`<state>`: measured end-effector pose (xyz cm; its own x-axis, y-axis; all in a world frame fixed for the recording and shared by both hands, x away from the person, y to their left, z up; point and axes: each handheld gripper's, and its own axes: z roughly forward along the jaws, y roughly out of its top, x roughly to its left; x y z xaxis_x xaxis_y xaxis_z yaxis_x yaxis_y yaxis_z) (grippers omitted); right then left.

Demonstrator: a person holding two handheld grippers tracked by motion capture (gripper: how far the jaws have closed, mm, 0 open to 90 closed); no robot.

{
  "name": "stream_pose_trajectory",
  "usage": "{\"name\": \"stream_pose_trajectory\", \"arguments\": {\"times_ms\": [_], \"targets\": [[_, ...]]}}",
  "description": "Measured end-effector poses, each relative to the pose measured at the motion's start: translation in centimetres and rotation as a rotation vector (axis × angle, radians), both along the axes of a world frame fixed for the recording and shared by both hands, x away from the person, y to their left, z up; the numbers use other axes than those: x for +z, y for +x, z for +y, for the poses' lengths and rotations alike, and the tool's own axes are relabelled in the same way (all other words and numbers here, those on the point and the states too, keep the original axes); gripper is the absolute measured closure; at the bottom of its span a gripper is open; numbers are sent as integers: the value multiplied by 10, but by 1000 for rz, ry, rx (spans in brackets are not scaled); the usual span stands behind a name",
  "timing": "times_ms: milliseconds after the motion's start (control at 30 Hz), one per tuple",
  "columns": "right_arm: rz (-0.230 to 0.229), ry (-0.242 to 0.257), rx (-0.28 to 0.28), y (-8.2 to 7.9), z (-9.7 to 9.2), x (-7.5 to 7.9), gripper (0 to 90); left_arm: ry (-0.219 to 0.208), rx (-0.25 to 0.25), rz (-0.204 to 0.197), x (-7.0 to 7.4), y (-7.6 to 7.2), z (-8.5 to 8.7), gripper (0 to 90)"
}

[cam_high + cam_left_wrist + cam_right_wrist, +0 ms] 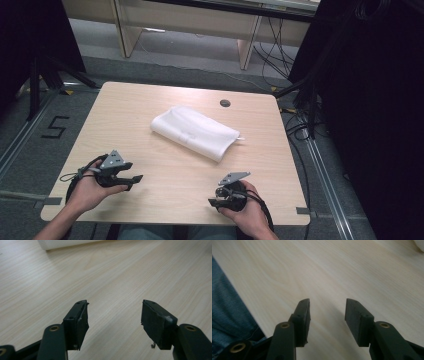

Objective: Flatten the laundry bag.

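We see a white folded towel [195,132], soft and thick, lying flat on the pale wooden counter [150,100], set diagonally from far left to near right, around the counter's middle toward its far side, a small tag at its right end, untouched.

Black tongs [134,181], brass rivets, grey three-cornered plates, blue jeans [227,322].

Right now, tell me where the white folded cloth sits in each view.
High view: cloth at the table's middle, lying at a slant.
Left gripper view: its edge along the top, left of centre.
Right gripper view: a sliver at the top right corner.
Shared landmark: the wooden table.
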<state>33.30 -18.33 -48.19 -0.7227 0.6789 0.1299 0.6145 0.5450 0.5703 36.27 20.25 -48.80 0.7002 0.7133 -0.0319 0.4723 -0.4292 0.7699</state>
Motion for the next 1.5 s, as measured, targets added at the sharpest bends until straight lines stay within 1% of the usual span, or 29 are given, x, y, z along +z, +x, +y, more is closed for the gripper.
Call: {"name": "stream_pose_trajectory", "arguments": {"times_ms": [67,100,133,167,300,333,367,400,433,467,500,533,600,667,700,800,833,867,900,967,1000,1033,1167,1200,1267,1300,1333,1433,1500], "targets": [[7,-15,3,3,0,1,552,3,-2,10,-2,0,-1,370],[3,3,-16,4,0,-1,551,6,-13,14,-3,1,-2,371],[3,-13,-8,7,-2,0,549,8,-13,21,-4,1,-3,373],[14,-10,-30,9,-2,-1,552,1,-10,30,-5,2,-4,379],[-12,-23,-49,15,-5,0,580,-29,-13,14,-5,2,-6,385],[-25,-32,-57,17,-5,3,612,-15,-19,5,-5,2,-4,388],[-39,-29,-69,19,-5,4,646,-38,-8,14,-4,2,-3,393],[-38,-45,-108,23,-6,13,744,-51,7,0,-3,5,-1,409],[-38,-45,-108,23,-6,13,744,-51,7,0,-3,5,-1,421],[-47,-40,-132,29,-7,16,811,-86,38,2,-3,6,-1,428],[-47,-40,-132,29,-7,16,811,-64,38,-3,-2,8,2,428],[-41,-56,-137,34,-9,19,814,-65,52,-17,-1,11,4,433],[-27,-34,-203,49,-15,23,756,-96,119,-24,0,20,6,434],[-27,-28,-218,54,-16,23,718,-104,134,-21,1,23,5,433],[-42,-33,-247,65,-18,24,681,-115,161,-30,1,29,4,433],[-41,-16,-282,75,-20,24,624,-115,169,-28,2,37,3,433],[-32,0,-292,80,-20,24,592,-89,166,-32,4,43,4,433],[-19,38,-312,85,-20,22,554,-100,172,-35,4,49,3,434],[10,27,-297,89,-21,23,536,-94,175,-32,5,54,2,433],[33,68,-322,95,-15,21,513,-95,190,-37,9,77,-1,430],[30,68,-331,97,-13,20,508,-85,191,-35,11,85,-2,429],[30,68,-331,97,-13,20,508,-85,191,-35,11,85,-2,427],[15,49,-331,102,-4,16,511,-91,180,1,15,120,-8,402],[5,35,-308,104,0,15,527,-97,184,6,16,135,-12,395],[8,31,-325,104,2,15,534,-95,183,8,17,142,-14,391],[-15,24,-304,105,2,13,541,-97,188,9,17,148,-15,388],[1,27,-311,105,4,14,549,-91,184,10,17,154,-16,381],[-7,22,-300,106,3,12,569,-52,165,28,19,168,-15,355],[-7,42,-302,107,4,9,581,-101,175,32,18,175,-15,342]]}}
